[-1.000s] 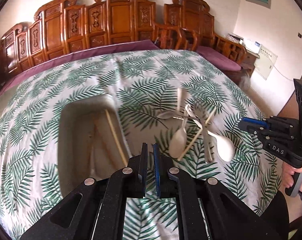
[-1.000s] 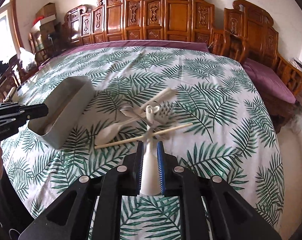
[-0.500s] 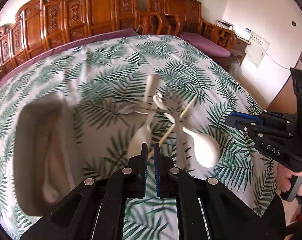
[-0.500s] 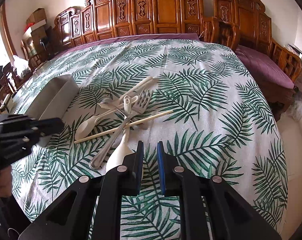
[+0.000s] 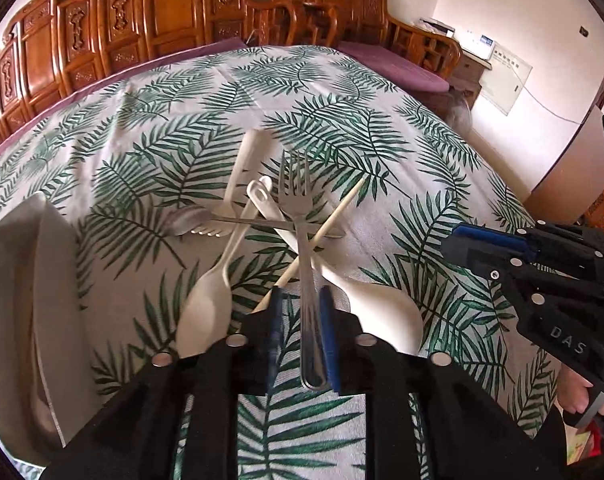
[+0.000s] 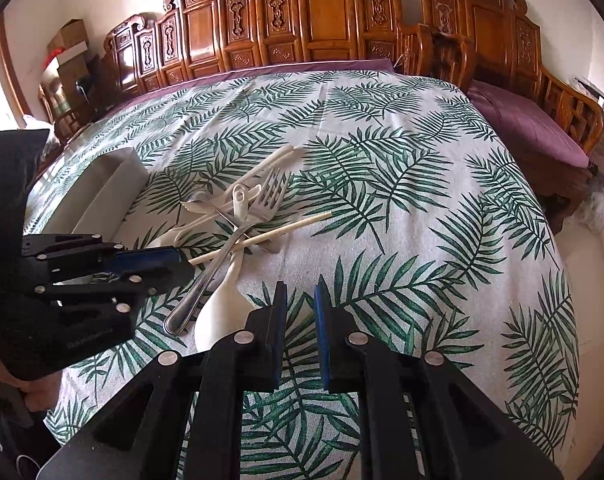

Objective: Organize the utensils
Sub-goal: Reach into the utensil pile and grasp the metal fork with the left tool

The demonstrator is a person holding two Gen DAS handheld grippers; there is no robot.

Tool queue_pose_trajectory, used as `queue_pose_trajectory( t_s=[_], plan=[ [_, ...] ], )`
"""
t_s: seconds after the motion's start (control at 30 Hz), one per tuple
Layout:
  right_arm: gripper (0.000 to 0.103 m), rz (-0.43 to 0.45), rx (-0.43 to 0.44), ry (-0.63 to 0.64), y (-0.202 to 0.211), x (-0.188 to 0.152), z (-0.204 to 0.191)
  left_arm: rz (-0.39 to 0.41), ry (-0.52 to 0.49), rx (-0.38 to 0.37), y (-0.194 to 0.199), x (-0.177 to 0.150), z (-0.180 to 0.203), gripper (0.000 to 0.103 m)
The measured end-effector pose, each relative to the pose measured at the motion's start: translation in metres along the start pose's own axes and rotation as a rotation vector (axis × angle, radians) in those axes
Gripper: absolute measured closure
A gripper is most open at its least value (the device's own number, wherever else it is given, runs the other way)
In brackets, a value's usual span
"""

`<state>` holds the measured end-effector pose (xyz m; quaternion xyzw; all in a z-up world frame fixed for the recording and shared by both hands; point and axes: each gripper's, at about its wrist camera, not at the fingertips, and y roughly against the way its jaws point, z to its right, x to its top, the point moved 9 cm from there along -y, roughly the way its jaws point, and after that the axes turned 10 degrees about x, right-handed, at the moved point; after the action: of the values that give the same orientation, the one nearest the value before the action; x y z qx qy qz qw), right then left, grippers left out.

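Note:
A pile of utensils lies on the palm-leaf tablecloth: a metal fork (image 5: 302,216), two white spoons (image 5: 205,304) (image 5: 382,308), a wooden chopstick (image 5: 334,216), a metal spoon (image 5: 185,218) and a white plastic fork. My left gripper (image 5: 299,296) is open, its fingers on either side of the metal fork's handle. My right gripper (image 6: 299,292) is open and empty, just right of the big white spoon (image 6: 217,312). The pile also shows in the right wrist view (image 6: 241,216). The grey tray (image 5: 25,300) sits at the left.
The tray (image 6: 101,196) holds a chopstick and other utensils, blurred. Carved wooden chairs (image 6: 302,24) ring the far side of the table. The table's right edge drops off near a purple cushion (image 6: 526,120).
My left gripper moved right from the tray to the pile and opened around the metal fork's handle. My right gripper let go of the white spoon and pulled back to the right.

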<state>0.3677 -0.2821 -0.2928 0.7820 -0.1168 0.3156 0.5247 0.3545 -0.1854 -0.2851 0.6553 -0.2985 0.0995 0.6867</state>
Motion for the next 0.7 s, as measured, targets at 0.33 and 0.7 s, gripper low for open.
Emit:
queue_pose_trajectory(
  t_s=[0.33,0.7],
  plan=[
    [0.087,0.007,-0.006,-0.020,0.002,0.000,0.009,-0.037,-0.003,-0.006,-0.019,0.001,0.008,0.085],
    [0.087,0.003,-0.004,-0.017,-0.001,-0.001,0.009,-0.059,-0.003,0.008,-0.034,0.009,0.010,0.085]
  ],
)
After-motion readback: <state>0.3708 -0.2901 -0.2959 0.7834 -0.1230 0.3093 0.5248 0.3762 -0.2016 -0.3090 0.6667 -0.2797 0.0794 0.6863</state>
